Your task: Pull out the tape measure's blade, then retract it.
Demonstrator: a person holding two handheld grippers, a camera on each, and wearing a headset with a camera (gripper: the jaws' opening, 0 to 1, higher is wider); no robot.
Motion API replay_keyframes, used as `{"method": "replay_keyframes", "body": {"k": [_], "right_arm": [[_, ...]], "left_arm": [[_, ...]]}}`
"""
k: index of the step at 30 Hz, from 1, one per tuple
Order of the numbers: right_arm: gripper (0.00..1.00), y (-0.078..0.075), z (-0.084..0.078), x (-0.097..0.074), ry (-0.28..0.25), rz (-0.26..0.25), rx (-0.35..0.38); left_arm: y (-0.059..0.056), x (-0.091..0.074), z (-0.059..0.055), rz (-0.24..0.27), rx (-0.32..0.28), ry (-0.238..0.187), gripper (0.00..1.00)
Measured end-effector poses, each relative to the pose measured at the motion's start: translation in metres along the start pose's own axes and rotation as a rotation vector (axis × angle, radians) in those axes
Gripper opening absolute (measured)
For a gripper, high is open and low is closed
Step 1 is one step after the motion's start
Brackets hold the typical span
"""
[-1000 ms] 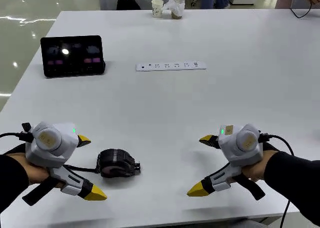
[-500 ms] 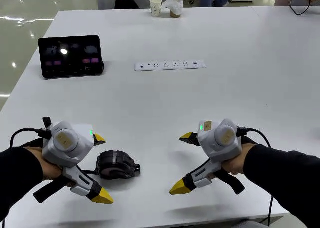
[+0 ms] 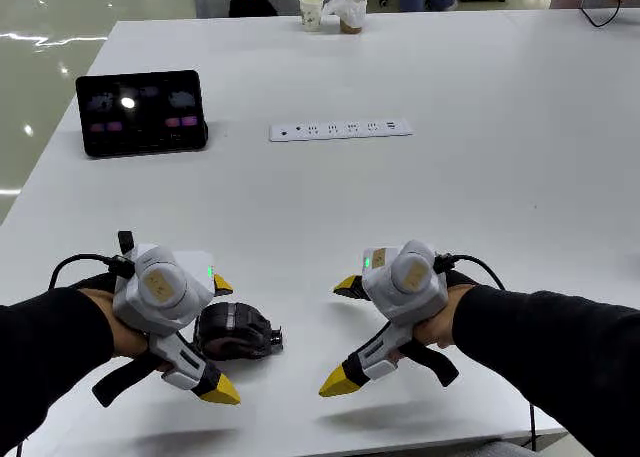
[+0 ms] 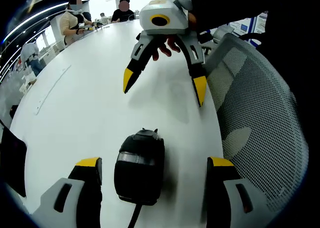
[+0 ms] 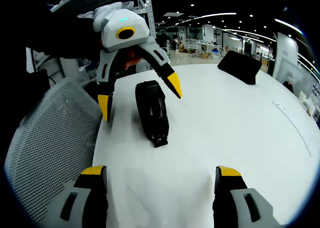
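A black tape measure [image 3: 235,332] lies on the white table [image 3: 420,207] near its front edge, blade retracted. My left gripper [image 3: 222,337] is open, and its yellow-tipped jaws straddle the case from the left without touching it. In the left gripper view the tape measure [image 4: 140,165] sits between the open jaws of the left gripper [image 4: 154,163], with the right gripper [image 4: 164,86] facing it from beyond. My right gripper [image 3: 340,333] is open and empty, a short way right of the case. In the right gripper view the tape measure [image 5: 154,111] lies ahead of the right gripper [image 5: 161,171], inside the left gripper [image 5: 139,94].
A dark tablet [image 3: 142,111] stands at the left rear and a white power strip [image 3: 340,130] lies mid-table. Paper cups [image 3: 313,13] sit at the far edge. A grey mesh chair [image 4: 260,103] is beside the table's near edge.
Both grippers have moved inward toward each other. The left gripper's jaws now reach around the tape measure, and the right gripper is closer to it. The tape measure has stayed put.
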State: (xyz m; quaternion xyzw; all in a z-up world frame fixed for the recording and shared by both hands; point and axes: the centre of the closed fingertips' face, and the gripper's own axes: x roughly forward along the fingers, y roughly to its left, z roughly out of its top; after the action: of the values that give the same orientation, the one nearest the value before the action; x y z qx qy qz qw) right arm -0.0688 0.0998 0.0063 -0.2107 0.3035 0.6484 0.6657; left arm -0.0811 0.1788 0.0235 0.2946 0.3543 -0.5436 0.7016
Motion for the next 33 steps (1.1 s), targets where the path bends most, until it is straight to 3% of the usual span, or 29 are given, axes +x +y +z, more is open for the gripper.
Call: {"method": "replay_keyframes", "body": {"k": [3,9,12,21,25,27,28,33], "right_arm": [[0.85,-0.004,0.002,0.003,0.005,0.002,-0.003],[0.78,-0.012,0.014,0.005,-0.009,-0.011,0.011],[0.76,-0.010,0.019,0.007,-0.014,-0.012,0.006],[0.69,-0.001,0.025,0.020,-0.004,0.010,-0.042],[0.62,-0.001,0.024,0.025,0.010,0.005,-0.072],[0.60,-0.001,0.025,0.026,0.014,0.007,-0.077],[0.60,-0.002,0.025,0.026,0.015,0.008,-0.075],[0.56,-0.004,0.028,0.028,0.014,0.000,-0.078]], "left_arm": [[0.002,0.001,0.004,0.001,-0.025,-0.017,0.79],[0.010,0.002,0.005,0.045,0.024,0.003,0.66],[0.009,0.002,0.006,0.040,0.017,0.006,0.56],[0.008,0.002,0.005,0.029,0.034,0.026,0.48],[0.008,0.004,0.005,0.013,0.064,0.031,0.41],[0.018,0.003,0.006,0.057,0.070,0.025,0.31],[0.013,0.004,0.006,0.020,0.023,0.017,0.32],[0.014,0.003,0.006,0.025,0.038,0.022,0.32]]}}
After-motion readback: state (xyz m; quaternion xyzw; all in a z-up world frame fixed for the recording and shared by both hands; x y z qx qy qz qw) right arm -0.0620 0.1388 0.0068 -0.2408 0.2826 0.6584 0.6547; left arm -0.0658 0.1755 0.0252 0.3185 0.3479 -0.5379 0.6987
